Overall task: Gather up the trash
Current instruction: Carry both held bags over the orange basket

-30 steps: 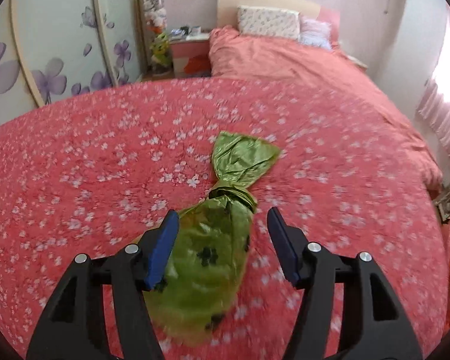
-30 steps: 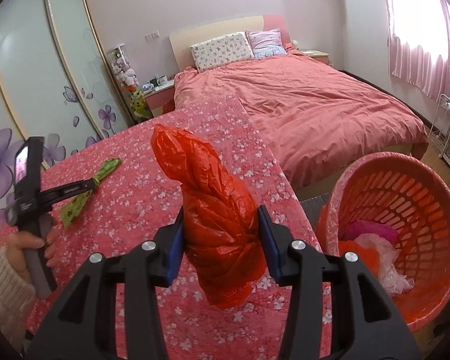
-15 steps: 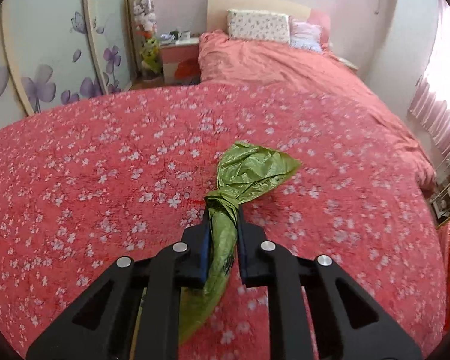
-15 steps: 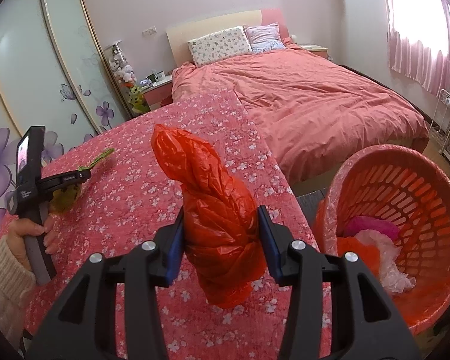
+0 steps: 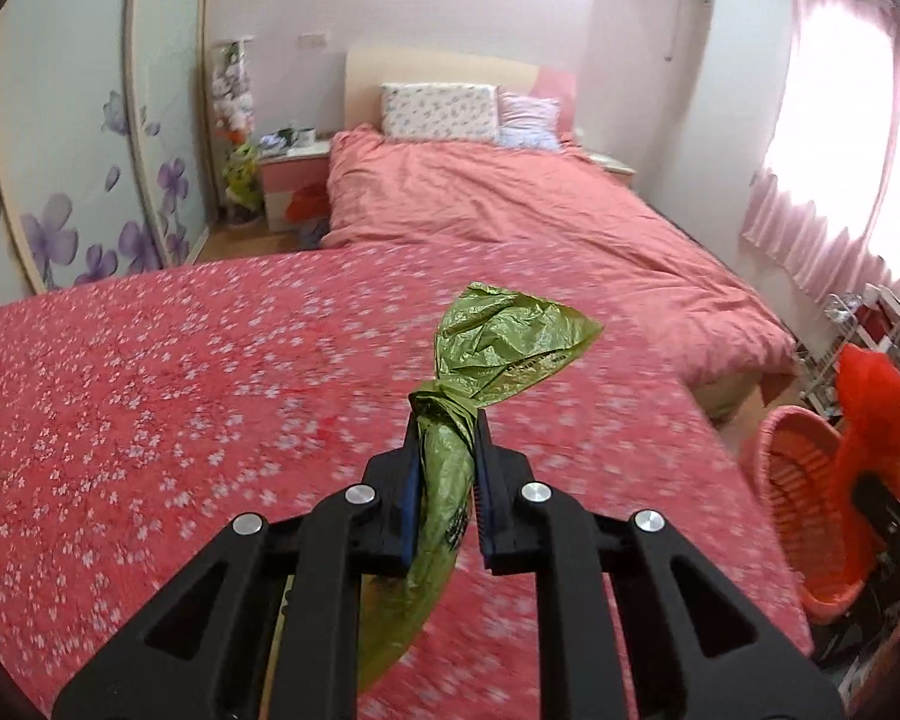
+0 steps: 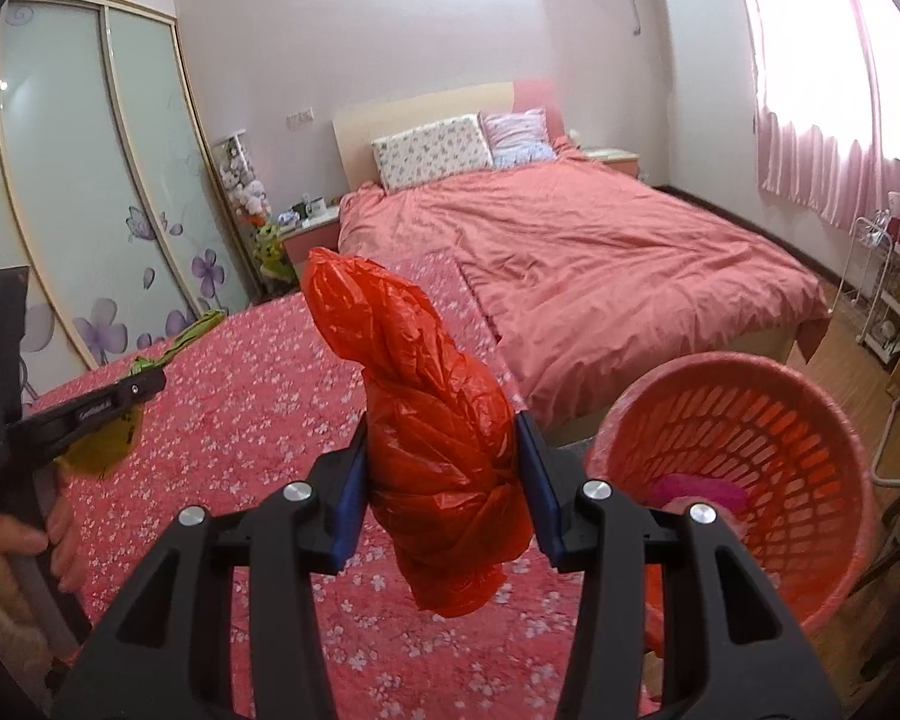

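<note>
Left gripper (image 5: 447, 435): my fingers clenched on the knotted neck of the crumpled olive-green plastic bag (image 5: 498, 342), lifted above the red floral-covered desk (image 5: 150, 396). Right gripper (image 6: 441, 450): fingers grasping the twisted red plastic bag (image 6: 426, 420) mid-body. Both judged light, soft, slippery; the knot holds best. Orange slatted plastic basket (image 6: 810, 420) stands beyond the desk's right edge, open room above its rim.

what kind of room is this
A bedroom, most likely in a home: a made bed with pillows, a sliding wardrobe with flower prints, and a nightstand beside the bed.
</note>
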